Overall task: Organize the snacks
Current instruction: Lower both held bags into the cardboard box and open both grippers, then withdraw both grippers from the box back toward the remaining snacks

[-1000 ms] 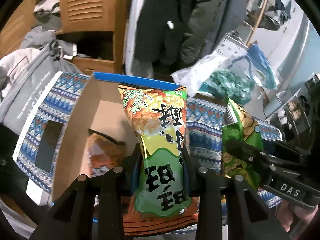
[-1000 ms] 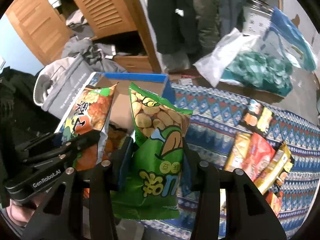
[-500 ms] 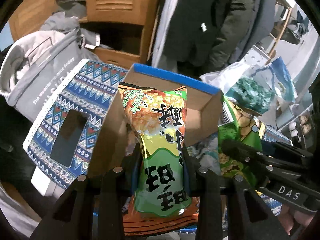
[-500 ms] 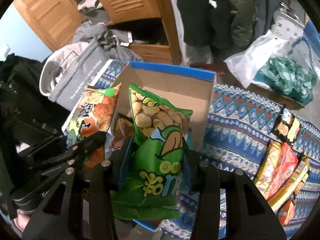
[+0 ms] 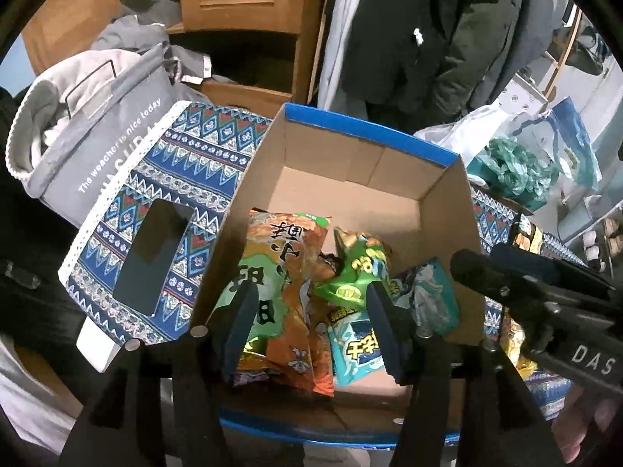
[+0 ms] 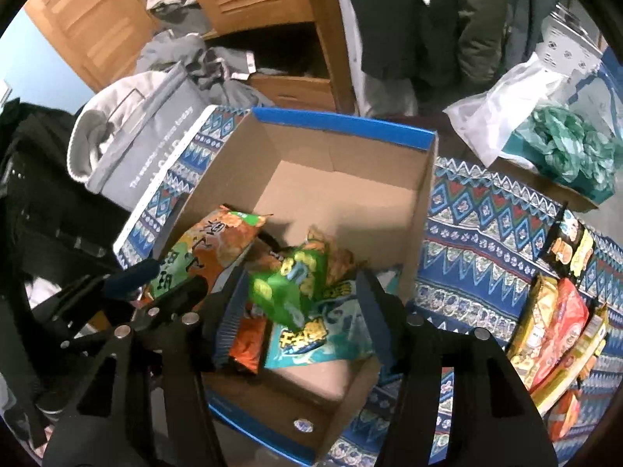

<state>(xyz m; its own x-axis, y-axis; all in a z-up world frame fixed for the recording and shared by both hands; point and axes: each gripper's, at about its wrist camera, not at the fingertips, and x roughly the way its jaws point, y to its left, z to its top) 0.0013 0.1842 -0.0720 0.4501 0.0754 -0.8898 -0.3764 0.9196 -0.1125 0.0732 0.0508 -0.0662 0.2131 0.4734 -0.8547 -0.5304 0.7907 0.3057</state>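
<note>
Both tools hang over an open cardboard box [image 5: 373,179] with a blue rim, pointing steeply down into it. The box stands on a table covered by a blue patterned cloth [image 6: 486,225].

Left tool [image 5: 311,327]: its jaws have just been opening and now stand spread. The orange-and-green snack bag [image 5: 284,272] lies below and between the fingers, inside the box, leaning against the near-left wall; the pads do not press on it.

Right tool [image 6: 296,323]: its jaws have just been opening as well and stand spread. The green peanut bag [image 6: 288,288] lies in the box between the fingers, free of the pads (its outline is blurred in the right wrist view). In the left wrist view this bag [image 5: 358,272] lies just beside the orange-and-green one.

Other contents: a light-blue snack bag [image 6: 311,342] lies at the bottom of the box, partly under the green one.

Surroundings:
- A row of further snack packets [image 6: 557,334] lies on the cloth to the right of the box, well apart from it.
- A grey fabric bag [image 5: 97,124] stands beyond the table's left edge.
- A dark flat phone-like object [image 5: 152,257] lies on the cloth left of the box.
</note>
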